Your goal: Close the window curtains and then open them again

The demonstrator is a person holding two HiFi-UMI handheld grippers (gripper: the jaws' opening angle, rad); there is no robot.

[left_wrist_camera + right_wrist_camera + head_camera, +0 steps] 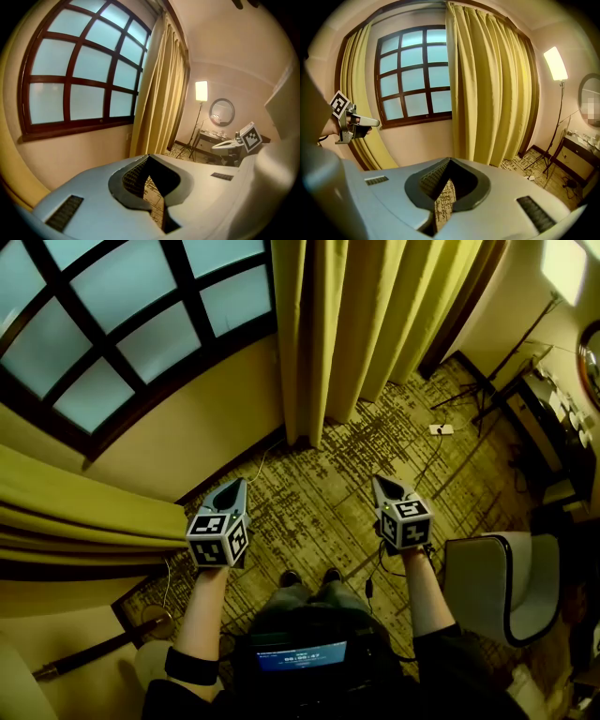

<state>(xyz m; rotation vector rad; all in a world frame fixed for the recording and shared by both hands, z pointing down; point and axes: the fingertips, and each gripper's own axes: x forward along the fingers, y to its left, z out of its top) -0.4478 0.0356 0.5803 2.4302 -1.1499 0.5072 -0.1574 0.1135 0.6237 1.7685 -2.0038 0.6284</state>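
Could slip off the curtain [375,324] at upper centre, catching no fabric, with left gripper [234,487] and right gripper [384,484] jaws closed, empty.

a furnished room of a home or hotel: yellow curtains [492,89], paned window [415,70], patterned carpet [319,493], floor lamp [555,63], round mirror [221,111] above a side table [208,136].

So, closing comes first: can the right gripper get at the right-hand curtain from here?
Probably yes. Nothing stands on the carpet between the right gripper and the right-hand curtain; its jaws are shut and empty, so they must open first.
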